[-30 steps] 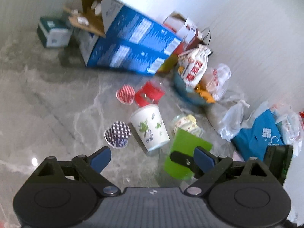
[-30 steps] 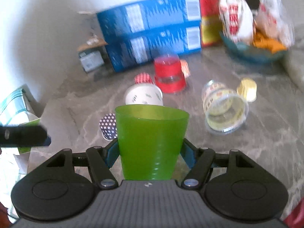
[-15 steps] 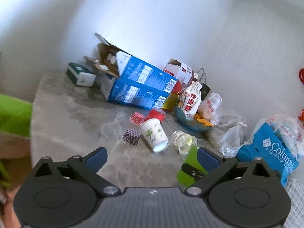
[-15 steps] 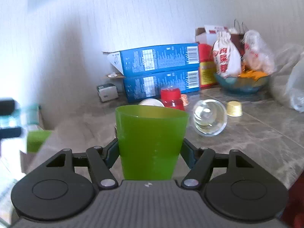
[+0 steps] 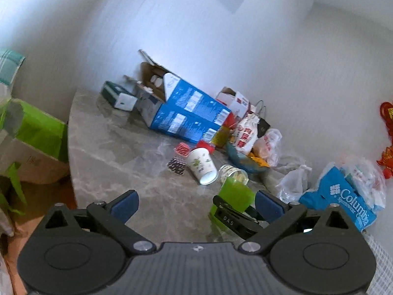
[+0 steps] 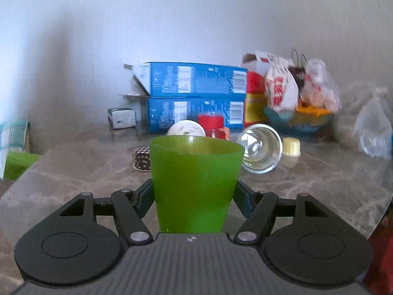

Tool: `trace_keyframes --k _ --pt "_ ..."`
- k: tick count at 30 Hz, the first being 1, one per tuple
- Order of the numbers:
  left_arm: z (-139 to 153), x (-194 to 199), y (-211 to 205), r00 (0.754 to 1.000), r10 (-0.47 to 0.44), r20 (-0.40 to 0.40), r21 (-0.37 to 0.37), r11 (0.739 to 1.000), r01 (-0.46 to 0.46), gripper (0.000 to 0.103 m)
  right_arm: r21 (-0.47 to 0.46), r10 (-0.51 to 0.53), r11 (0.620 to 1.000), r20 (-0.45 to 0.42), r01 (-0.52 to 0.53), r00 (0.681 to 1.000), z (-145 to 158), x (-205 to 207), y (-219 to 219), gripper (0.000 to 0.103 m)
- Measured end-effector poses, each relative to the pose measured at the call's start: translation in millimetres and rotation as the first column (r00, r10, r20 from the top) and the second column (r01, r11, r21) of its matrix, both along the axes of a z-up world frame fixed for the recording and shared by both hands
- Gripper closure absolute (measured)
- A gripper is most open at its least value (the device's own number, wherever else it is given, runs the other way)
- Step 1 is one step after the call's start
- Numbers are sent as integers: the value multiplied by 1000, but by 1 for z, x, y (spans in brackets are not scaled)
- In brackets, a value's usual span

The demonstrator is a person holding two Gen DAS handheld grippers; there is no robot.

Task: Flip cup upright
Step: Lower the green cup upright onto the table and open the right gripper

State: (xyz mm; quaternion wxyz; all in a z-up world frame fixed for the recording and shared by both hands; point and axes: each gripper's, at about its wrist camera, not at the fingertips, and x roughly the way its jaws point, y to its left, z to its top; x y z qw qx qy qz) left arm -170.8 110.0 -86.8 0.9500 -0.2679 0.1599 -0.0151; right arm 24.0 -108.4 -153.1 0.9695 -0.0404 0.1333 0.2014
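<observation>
My right gripper (image 6: 194, 196) is shut on a green plastic cup (image 6: 195, 182), which stands upright with its open rim up, just above the grey marble table (image 6: 319, 184). In the left wrist view the same green cup (image 5: 235, 194) shows held in the right gripper (image 5: 233, 217) at the lower right. My left gripper (image 5: 196, 202) is open and empty, raised well back from the table. A white paper cup (image 5: 202, 166) with a green print lies on its side, and a clear cup (image 6: 260, 148) lies on its side beside it.
Two stacked blue boxes (image 6: 196, 98) stand at the back by the wall. A red cup (image 6: 211, 123), cupcake liners (image 6: 142, 161), a bowl with snack bags (image 6: 298, 120) and plastic bags (image 5: 339, 191) crowd the far side. A green bag (image 5: 36, 130) sits off the table's left edge.
Both grippers have pulled back and up from the table. The right gripper has levelled out with the green cup still held upright. The left gripper stays open.
</observation>
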Motion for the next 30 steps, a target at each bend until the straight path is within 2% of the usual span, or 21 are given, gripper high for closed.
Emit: trace_keyframes --k 4,7,10,11,12,15,17,21,23,26,28,30 --pt "-13 -1 4 1000 12 -29 -28 1000 -13 1 -38 2 999 20 -1 1000 -1 1 11 34" --pt "-19 1 4 999 8 -44 -33 999 -9 1 -12 -5 1000 -4 5 1000 1 5 10 34" --pt "-24 2 1 999 1 -52 -30 1000 -2 1 -24 -3 1000 -13 2 1000 0 8 11 33" --pt "-26 3 0 998 -3 -56 -30 1000 1 1 -21 1 1000 -18 -1 1000 -1 8 11 28" --pt "-27 3 -1 998 -6 -57 -31 1000 4 1 -14 7 1000 -28 -7 1000 -1 8 10 18" --pt "-29 7 -3 997 -7 -72 -24 1000 5 1 21 7 1000 -36 -6 999 0 7 4 6" --pt "-30 8 -4 997 -4 -75 -19 1000 3 1 25 7 1000 -16 -7 1000 1 3 1 2" --pt "-30 12 -8 996 7 -88 -2 1000 -7 1 37 16 999 -5 -16 1000 5 -6 -11 1" --pt "-25 13 -15 994 40 -103 64 997 -33 1 66 4 998 1 -4 1000 12 -15 -25 1" --pt "-9 21 -33 983 117 -139 211 974 -86 1 137 20 990 -66 -11 998 33 -22 -55 1" --pt "5 33 -47 980 103 -171 289 956 -50 1 153 21 988 -134 0 991 53 -23 -73 1" --pt "23 42 -61 985 75 -153 333 943 -19 1 158 19 987 -222 17 975 73 -18 -88 1"
